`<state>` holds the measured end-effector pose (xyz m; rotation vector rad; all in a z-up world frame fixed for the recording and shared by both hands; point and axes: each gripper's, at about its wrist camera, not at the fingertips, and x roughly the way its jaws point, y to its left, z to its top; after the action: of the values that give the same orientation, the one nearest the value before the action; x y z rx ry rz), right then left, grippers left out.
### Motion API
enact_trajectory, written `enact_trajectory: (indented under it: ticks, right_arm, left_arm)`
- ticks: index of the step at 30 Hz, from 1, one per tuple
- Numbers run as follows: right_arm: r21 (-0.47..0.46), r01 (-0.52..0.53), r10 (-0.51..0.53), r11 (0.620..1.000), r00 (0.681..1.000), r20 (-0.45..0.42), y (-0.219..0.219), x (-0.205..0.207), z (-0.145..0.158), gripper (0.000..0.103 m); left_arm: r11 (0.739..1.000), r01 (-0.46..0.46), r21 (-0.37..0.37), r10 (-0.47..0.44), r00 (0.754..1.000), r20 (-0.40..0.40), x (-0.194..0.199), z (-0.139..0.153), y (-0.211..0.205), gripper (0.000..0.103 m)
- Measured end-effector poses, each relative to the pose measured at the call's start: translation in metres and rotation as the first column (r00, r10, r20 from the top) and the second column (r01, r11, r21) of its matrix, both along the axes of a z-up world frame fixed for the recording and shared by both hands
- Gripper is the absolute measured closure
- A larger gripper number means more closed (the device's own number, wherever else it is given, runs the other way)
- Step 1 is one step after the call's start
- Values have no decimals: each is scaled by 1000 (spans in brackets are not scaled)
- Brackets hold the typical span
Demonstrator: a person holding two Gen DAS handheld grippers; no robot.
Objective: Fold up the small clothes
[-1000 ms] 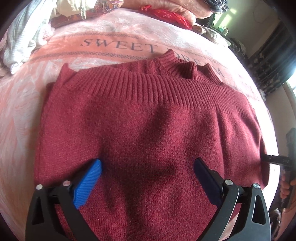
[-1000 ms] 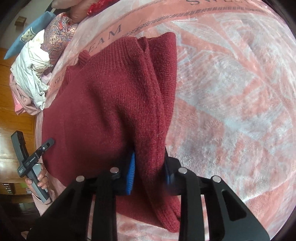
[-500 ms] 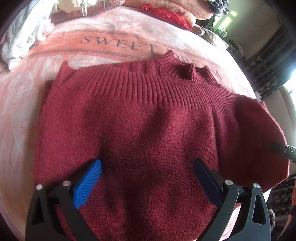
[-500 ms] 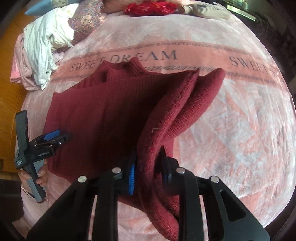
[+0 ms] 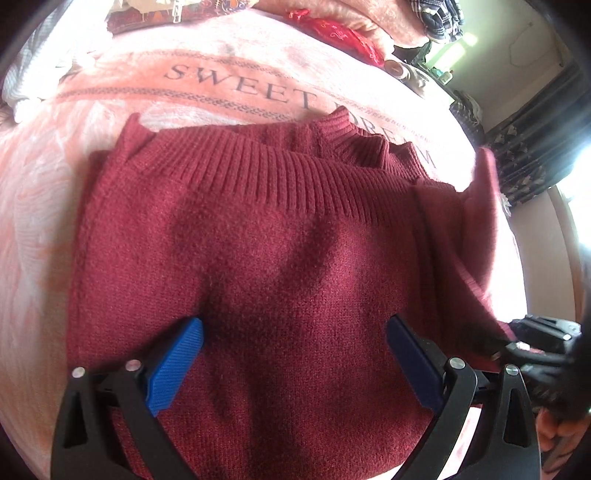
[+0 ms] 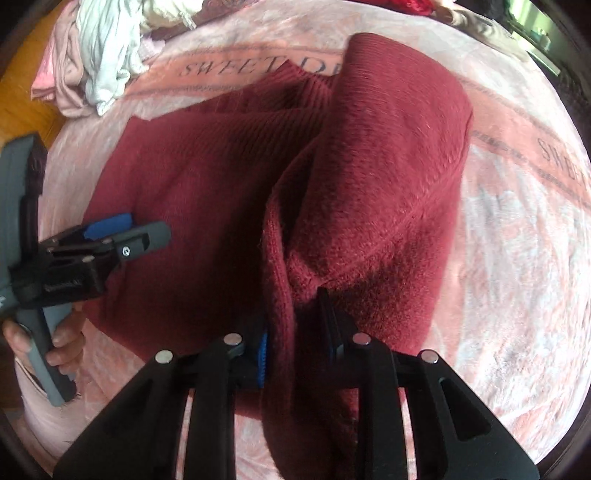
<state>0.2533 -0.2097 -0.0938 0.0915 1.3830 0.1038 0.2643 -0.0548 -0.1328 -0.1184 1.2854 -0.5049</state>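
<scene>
A dark red knitted sweater [image 5: 280, 266] lies on a pink blanket [image 5: 40, 206] printed with "SWEET DREAM". My left gripper [image 5: 295, 354] hovers wide open over its lower middle, blue pads [image 5: 177, 365] apart with nothing pinched. My right gripper [image 6: 291, 339] is shut on the sweater's right side edge [image 6: 373, 177], which hangs lifted and doubled over the flat body [image 6: 192, 206]. The right gripper also shows dark and blurred at the right rim of the left wrist view [image 5: 535, 350]. The left gripper [image 6: 110, 236] appears at the left of the right wrist view, held by a hand [image 6: 62, 350].
Piled clothes, white and pink, lie at the blanket's far left [image 6: 96, 55]. A red patterned cloth [image 5: 340, 33] and more bedding sit along the far edge. A dark curtain and bright window [image 5: 535, 147] stand to the right. Orange wood floor [image 6: 22, 114] shows left of the bed.
My right gripper has carried the sweater's right side up and leftward over the body, rolling as it went. The left gripper stayed in place, still open.
</scene>
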Motion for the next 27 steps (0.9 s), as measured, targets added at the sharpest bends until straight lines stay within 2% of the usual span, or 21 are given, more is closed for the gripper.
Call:
enact_trajectory:
  ticks: [1, 2, 4, 7, 12, 15, 17, 21, 24, 27]
  right_arm:
    - [0, -9, 9, 1000, 1000, -3, 3, 0, -2, 75]
    - [15, -18, 18, 1000, 1000, -7, 6, 0, -4, 65]
    - [61, -25, 26, 998, 1000, -9, 7, -1, -1, 53]
    - [117, -33, 32, 993, 999, 10, 4, -7, 10, 53]
    - [211, 40, -45, 977, 999, 19, -29, -23, 25, 53]
    - [255, 84, -92, 963, 996, 18, -52, -34, 30, 53]
    - [251, 103, -113, 962, 993, 25, -64, -38, 32, 54]
    - [276, 126, -140, 953, 990, 30, -86, -46, 28, 55]
    - [276, 117, -131, 954, 991, 33, -91, -51, 20, 58]
    - [279, 94, -106, 956, 994, 29, -88, -53, 11, 58]
  left_arm:
    - [1000, -1, 0, 1, 1000, 1, 0, 0, 0, 4]
    - [1000, -2, -1, 2, 1000, 1, 1, 0, 0, 4]
    - [1000, -5, -5, 5, 1000, 2, 0, 0, 0, 4]
    - [1000, -9, -14, 9, 1000, 6, -2, 2, 1, 4]
    - [1000, -24, -17, 24, 1000, -4, -5, 8, -2, 4]
    - [999, -10, 43, 9, 1000, 12, -11, 10, -12, 4]
    - [998, 8, 66, -10, 1000, 22, -18, 11, -20, 4]
    - [998, 43, 54, -44, 999, 17, -33, 14, -38, 4]
    - [996, 87, 20, -87, 996, 24, -45, 22, -60, 4]
    - [991, 129, 26, -130, 990, 46, -51, 28, -85, 4]
